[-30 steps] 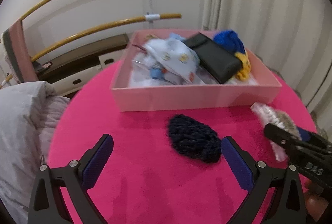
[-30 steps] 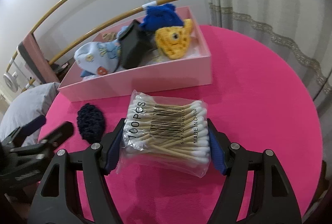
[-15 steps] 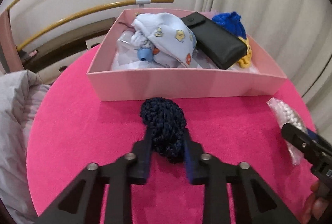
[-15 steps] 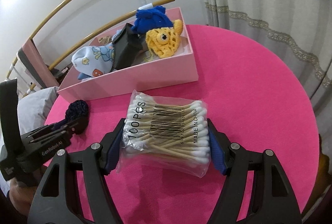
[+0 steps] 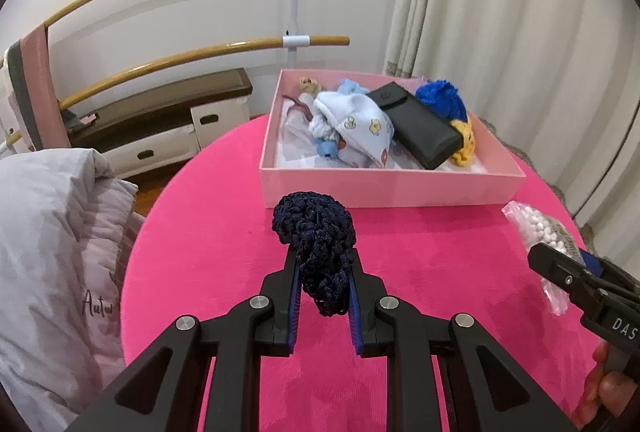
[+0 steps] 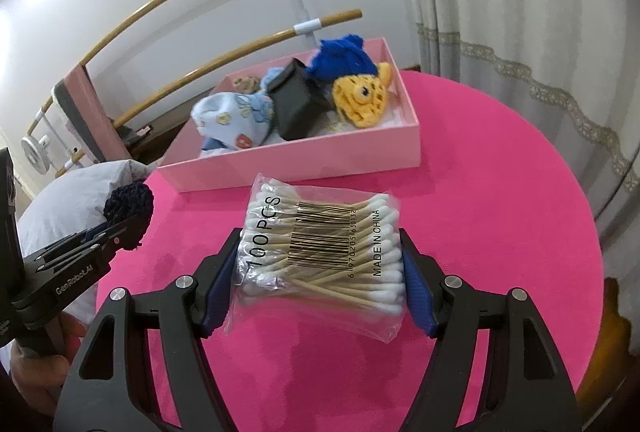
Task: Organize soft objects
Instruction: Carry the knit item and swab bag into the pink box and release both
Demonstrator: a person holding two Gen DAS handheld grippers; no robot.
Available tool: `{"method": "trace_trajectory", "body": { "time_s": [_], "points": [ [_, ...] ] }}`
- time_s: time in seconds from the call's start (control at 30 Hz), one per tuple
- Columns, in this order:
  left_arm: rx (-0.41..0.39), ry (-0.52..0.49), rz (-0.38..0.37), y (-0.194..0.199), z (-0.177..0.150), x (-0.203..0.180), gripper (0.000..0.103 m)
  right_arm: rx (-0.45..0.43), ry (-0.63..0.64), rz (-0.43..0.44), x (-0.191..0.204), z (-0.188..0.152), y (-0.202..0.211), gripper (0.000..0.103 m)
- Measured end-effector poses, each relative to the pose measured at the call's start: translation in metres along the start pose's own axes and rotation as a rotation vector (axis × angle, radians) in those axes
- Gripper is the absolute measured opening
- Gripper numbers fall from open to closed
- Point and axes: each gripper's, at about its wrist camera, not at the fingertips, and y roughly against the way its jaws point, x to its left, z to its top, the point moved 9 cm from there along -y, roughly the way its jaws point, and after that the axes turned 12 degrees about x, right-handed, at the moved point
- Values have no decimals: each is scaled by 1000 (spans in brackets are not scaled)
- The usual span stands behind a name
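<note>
Left gripper [image 5: 322, 274], wide open a second ago, has clamped the navy knit [image 5: 316, 232] and lifted it off the pink table [image 5: 200, 252]. Right gripper [image 6: 318, 272] holds the swab bag [image 6: 320, 252] as before. Both loads appear bound for the box [image 5: 392, 184] beyond.

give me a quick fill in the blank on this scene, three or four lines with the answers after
1. The left claw is shut on a dark navy ____ piece.
2. The right claw grips a clear bag of cotton ____.
3. The round table has a bright ____ cover.
4. Inside the pink box, the black pouch lies between the baby hat and the yellow and ____ crochet toy.

Missing words: crochet; swabs; pink; blue
</note>
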Motion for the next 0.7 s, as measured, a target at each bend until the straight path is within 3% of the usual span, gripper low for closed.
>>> {"method": "trace_trajectory", "body": {
  "time_s": [0.7],
  "points": [
    [-93, 7, 4, 88, -18, 3, 17, -106, 71, -1, 36, 6, 60, 68]
  ]
}}
